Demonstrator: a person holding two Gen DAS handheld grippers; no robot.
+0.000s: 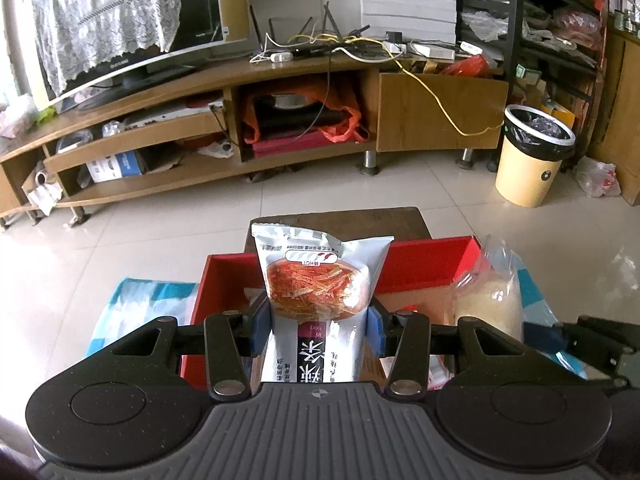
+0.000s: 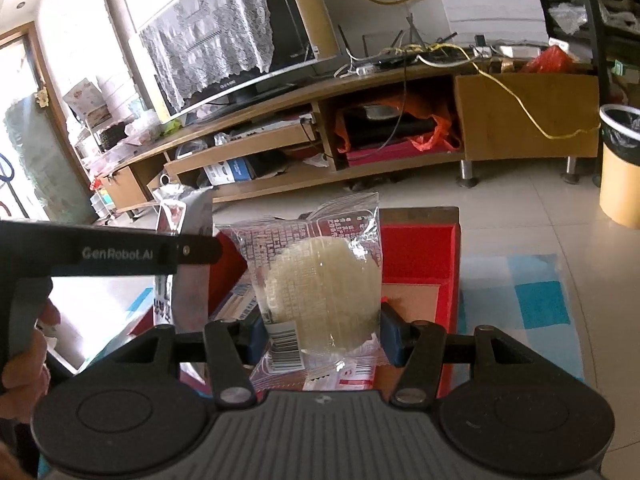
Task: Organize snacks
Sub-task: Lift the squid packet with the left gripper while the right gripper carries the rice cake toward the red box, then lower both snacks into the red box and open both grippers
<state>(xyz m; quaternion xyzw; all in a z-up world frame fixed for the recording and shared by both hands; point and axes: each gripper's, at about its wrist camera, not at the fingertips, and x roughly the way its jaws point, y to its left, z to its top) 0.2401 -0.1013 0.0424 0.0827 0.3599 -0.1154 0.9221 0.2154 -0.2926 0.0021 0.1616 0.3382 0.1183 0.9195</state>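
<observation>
Wooden TV cabinet (image 1: 248, 92) stands on pale tiled floor (image 1: 360, 192).

Left gripper (image 1: 318, 330) clamps a silver spicy-strip snack packet (image 1: 316, 280) by both edges, held upright above an open red box (image 1: 420, 264). A clear-wrapped pale snack (image 1: 490, 292) stands at right, over the box's right side; beyond, a television stand (image 1: 240, 92) and lined bin (image 1: 534, 156).

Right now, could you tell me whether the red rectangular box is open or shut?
Open: the red rectangular box shows no lid, and its brown cardboard floor is exposed.
</observation>
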